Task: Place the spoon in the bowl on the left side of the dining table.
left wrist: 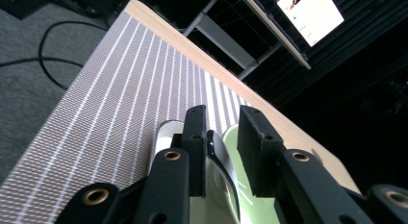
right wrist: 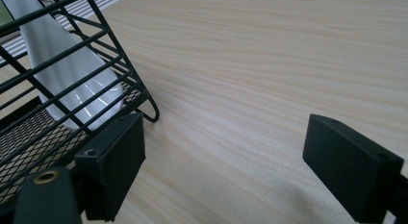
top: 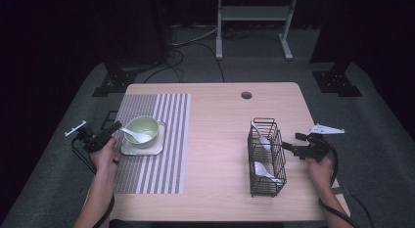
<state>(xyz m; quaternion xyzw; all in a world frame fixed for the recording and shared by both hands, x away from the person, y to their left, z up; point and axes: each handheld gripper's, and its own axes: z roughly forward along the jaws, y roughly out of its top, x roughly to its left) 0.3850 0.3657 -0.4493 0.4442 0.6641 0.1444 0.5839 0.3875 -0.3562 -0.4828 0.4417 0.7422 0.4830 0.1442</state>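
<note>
Step in hand: judged to be the setting of a white spoon [top: 137, 135] into the green bowl [top: 143, 130] by the left tool [top: 119, 126].
Left tool state: jaws are seen narrowly parted in the left gripper view, with the spoon handle [left wrist: 219, 162] lying between them against one pad; whether it is clamped or just let go cannot be told.
Spoon position: the scoop end is rested inside the bowl, the handle is tilted out over the rim toward the left tool.
Bowl position: set on a small white tray [top: 142, 148], itself laid on the striped placemat [top: 152, 145] at the left of the worktop [top: 220, 135].
Right tool state: the right tool [top: 295, 142] is held wide open with nothing between its jaws, just beside the black wire basket [top: 265, 158]; one pad [right wrist: 111, 162] is seen close to the basket's corner.
Basket contents: two more white spoons [top: 263, 170] are seen inside, well apart from the bowl.
Technique note: the handle is best lowered onto the rim before the jaws are fully opened, so that the spoon is not tipped out.
Withdrawal note: the left tool is best drawn straight back along the handle's line, so the bowl is not nudged on its tray.
Risk: the basket could be shifted if it is brushed by the right tool.
</note>
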